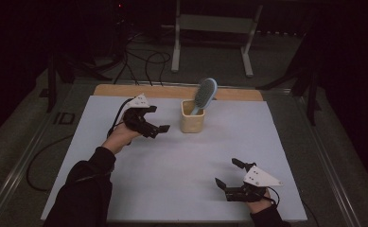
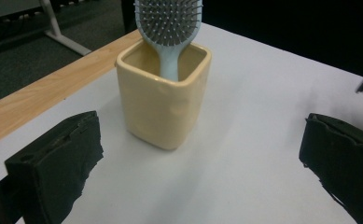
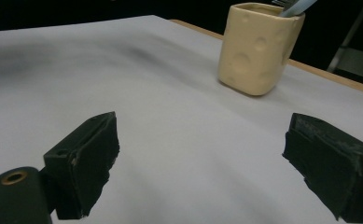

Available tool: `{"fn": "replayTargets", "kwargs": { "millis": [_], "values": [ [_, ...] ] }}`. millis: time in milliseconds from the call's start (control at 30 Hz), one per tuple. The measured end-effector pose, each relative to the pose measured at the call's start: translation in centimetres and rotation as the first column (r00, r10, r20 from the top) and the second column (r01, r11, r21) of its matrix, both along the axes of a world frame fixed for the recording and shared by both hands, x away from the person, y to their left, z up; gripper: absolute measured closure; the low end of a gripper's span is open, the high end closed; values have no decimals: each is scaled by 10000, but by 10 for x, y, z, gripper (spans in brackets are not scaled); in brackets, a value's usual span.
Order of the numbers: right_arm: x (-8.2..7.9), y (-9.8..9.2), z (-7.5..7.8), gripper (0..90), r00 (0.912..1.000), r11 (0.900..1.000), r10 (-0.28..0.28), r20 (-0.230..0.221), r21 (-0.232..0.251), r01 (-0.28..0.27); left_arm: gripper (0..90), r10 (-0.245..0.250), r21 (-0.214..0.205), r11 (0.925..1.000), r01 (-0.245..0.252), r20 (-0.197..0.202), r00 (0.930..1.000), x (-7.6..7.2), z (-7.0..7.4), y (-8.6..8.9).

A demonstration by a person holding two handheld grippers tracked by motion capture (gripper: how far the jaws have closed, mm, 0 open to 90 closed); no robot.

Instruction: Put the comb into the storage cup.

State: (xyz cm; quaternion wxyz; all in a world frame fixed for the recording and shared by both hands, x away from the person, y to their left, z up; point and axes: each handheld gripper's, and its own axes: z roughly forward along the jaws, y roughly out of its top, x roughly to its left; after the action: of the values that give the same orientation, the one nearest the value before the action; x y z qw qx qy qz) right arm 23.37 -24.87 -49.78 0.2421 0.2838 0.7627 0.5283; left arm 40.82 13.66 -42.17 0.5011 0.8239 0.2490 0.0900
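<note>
Standing Hairbrush, Two Parted Grippers

Standing in a pale yellow square cup point(image 1: 192, 121), a light blue hairbrush point(image 1: 205, 93) was seen handle-down, its bristled head rising above the rim and leaning toward the far right of the table in the high view. The cup was placed on the white table sheet point(image 1: 172, 161), toward the far edge, just before a strip of bare wooden tabletop point(image 1: 125, 91).

The left gripper point(image 1: 159, 119) was held just beside the cup, on its left, with its jaws released and spread wide; nothing was gripped between them. In the left gripper view the cup point(image 2: 163, 100) was framed between the two black jaws but apart from both, and the brush's grey pins point(image 2: 169, 18) were turned toward the camera, the handle dropping inside the cup.

The right gripper point(image 1: 228, 174) was held near the person's edge of the sheet, well apart from the cup, its jaws likewise parted and empty. In the right gripper view the cup point(image 3: 258, 49) was seen farther off, up and to the right, with round dimples pressed into its walls and a sliver of the hairbrush point(image 3: 293, 5) showing above its rim.

A metal stand point(image 1: 214, 28) was visible on the floor beyond the table.
</note>
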Motion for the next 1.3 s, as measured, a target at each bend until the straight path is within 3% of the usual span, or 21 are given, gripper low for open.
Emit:
{"fn": "replayTargets", "kwargs": {
  "millis": [100,567,1300],
  "values": [
    [1,1,-1,97,10000,9999,14,-31,-127,-15,0,105,-132,9999,-105,-18,9999,-5,-1,9],
    [4,2,-3,97,10000,9996,40,-13,-276,-40,0,301,111,9995,-300,-93,9995,-35,-11,47],
    [2,4,-2,97,10000,9996,46,52,-295,-44,0,870,1225,9892,-805,-489,9950,-90,-37,97]
  ]
}}
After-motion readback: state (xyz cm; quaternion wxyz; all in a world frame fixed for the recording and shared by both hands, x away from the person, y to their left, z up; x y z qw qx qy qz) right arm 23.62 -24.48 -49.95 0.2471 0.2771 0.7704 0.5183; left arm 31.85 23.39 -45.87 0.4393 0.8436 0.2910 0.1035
